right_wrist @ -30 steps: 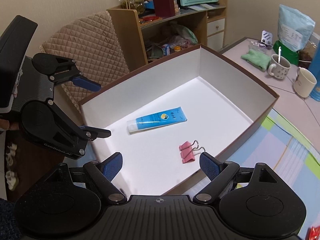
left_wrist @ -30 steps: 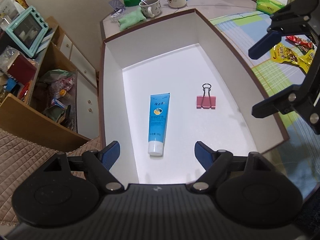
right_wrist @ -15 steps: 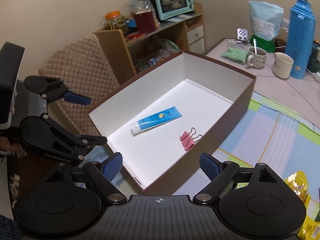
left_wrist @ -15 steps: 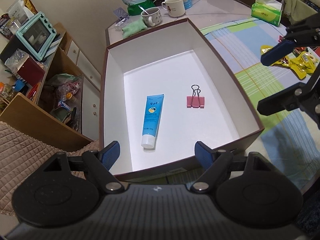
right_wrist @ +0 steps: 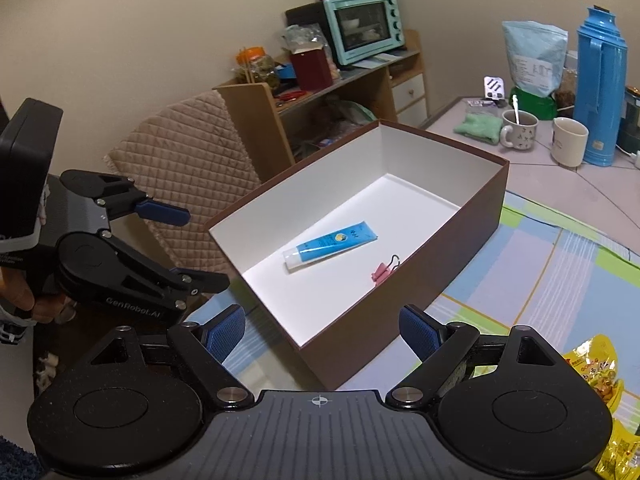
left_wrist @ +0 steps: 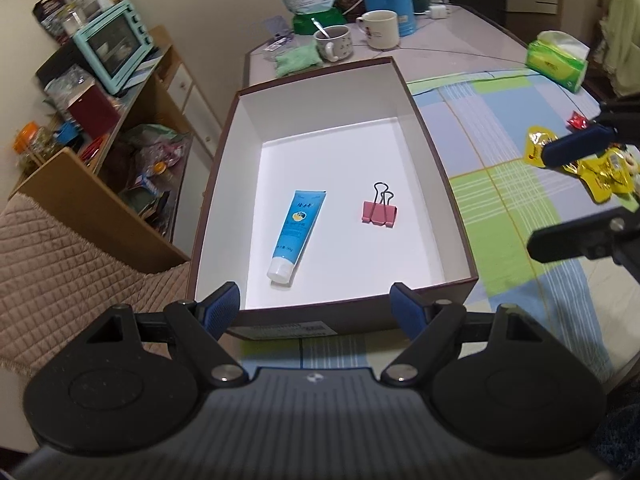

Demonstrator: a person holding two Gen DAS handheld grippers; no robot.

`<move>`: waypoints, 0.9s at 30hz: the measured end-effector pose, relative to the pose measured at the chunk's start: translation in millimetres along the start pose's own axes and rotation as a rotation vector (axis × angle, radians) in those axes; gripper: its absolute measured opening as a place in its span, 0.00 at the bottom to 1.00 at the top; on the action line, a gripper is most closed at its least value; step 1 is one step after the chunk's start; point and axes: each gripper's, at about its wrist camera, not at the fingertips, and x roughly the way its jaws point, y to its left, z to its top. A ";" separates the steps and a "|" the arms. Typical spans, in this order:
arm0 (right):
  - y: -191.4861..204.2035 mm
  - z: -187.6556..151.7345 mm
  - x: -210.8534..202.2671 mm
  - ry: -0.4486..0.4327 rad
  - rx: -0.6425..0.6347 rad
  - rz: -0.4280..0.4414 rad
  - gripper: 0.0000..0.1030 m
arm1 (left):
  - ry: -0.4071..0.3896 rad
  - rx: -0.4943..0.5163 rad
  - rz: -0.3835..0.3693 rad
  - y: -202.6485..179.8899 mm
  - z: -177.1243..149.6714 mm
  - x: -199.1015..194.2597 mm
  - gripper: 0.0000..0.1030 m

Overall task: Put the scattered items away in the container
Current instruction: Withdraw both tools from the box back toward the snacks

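We see a brown cardboard box (left_wrist: 448, 184) w/ white interior sitting on a checked tablecloth (left_wrist: 504, 184), open top facing up. Inside, a blue tube (left_wrist: 298, 224) lies flat near centre, cap toward the near wall; a pink binder clip (left_wrist: 379, 212) rests just right of it, apart, not touching. Outside the box at far right, yellow snack packets (left_wrist: 600, 172) lie on the cloth, a small red wrapper (left_wrist: 576, 121) beyond them. Our left gripper (left_wrist: 316, 304) hovers at the box's near edge, jaws spread wide, nothing between them. Our right gripper (right_wrist: 322, 330), likewise gaping & empty, hangs over the box's near corner in its own view.
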 end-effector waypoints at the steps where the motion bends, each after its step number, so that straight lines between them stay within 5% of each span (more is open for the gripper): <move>1: -1.2 -1.2 -2.5 0.001 -0.004 0.006 0.84 | 0.000 -0.006 0.005 -2.6 0.3 -2.1 0.77; 13: -47.7 -29.6 -44.5 -0.001 0.020 -0.021 0.84 | 0.000 -0.045 0.002 -55.8 5.5 -18.0 0.77; 27: -141.9 -85.7 -129.6 -0.004 0.200 -0.206 0.84 | -0.010 -0.002 -0.149 -155.6 43.1 -4.7 0.77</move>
